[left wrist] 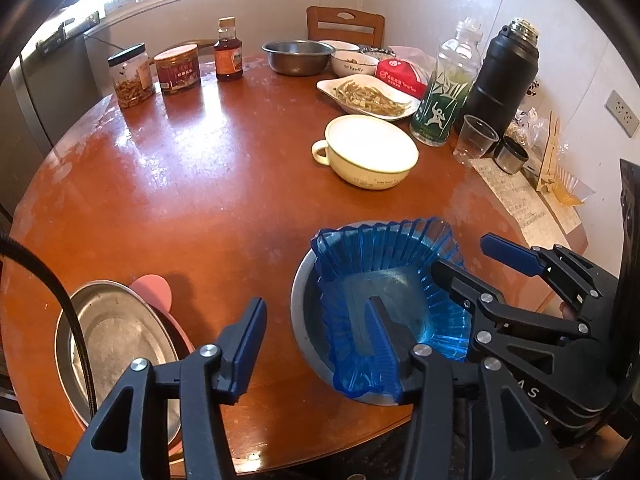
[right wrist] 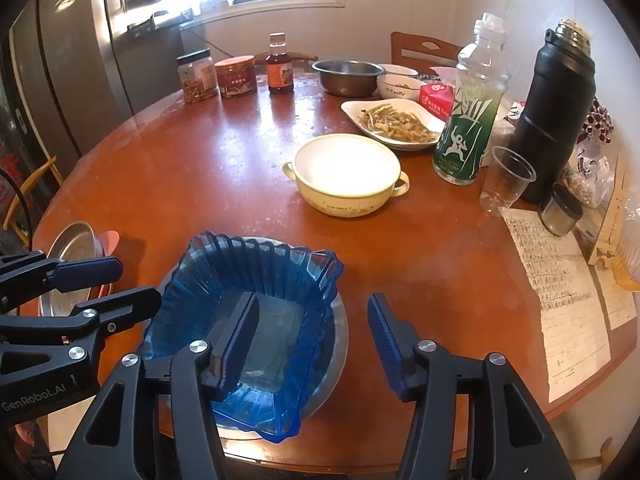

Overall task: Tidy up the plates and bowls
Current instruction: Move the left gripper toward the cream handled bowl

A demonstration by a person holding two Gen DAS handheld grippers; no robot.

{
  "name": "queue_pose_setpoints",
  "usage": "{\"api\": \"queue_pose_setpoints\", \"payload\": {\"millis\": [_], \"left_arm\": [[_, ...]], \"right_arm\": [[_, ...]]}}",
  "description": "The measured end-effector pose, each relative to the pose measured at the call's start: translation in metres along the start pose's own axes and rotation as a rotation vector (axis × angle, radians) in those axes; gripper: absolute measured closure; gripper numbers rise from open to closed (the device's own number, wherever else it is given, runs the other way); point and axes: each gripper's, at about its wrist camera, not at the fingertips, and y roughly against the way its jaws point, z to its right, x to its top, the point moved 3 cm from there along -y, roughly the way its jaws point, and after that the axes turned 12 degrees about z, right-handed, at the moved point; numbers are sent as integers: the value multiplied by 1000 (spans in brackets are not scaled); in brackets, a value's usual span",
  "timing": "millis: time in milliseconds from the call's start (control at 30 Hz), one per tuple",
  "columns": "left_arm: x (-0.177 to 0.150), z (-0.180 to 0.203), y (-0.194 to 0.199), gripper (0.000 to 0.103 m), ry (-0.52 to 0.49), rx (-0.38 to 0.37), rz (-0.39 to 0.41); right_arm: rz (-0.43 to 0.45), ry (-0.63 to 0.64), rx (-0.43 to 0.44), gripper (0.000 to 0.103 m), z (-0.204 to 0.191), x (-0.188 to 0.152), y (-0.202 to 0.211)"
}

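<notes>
A blue ribbed plastic dish [left wrist: 384,268] [right wrist: 264,268] sits inside a steel bowl [left wrist: 306,316] [right wrist: 338,336] at the near table edge. My left gripper [left wrist: 316,340] is open, its right finger inside the dish, its left finger outside over bare table. My right gripper [right wrist: 312,344] is open, its left finger inside the dish, its right finger outside. A steel plate [left wrist: 116,332] [right wrist: 74,240] lies on a pink plate [left wrist: 154,290] at the near left. A cream two-handled bowl [left wrist: 370,152] [right wrist: 346,174] stands mid-table.
At the far side stand a steel bowl [left wrist: 298,56], white bowls [left wrist: 354,64], a white dish of food [left wrist: 370,94], jars [left wrist: 130,76], a sauce bottle [left wrist: 228,50], a green bottle [left wrist: 446,92], a black flask [left wrist: 504,68], a plastic cup [left wrist: 474,140] and papers [left wrist: 524,200].
</notes>
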Motion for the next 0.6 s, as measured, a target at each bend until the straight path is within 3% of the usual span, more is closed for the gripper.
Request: {"api": "queue_pose_setpoints", "payload": {"millis": [600], "left_arm": [[5, -3, 3, 46, 10, 18, 15]], "right_arm": [[29, -24, -4, 39, 5, 1, 6]]}}
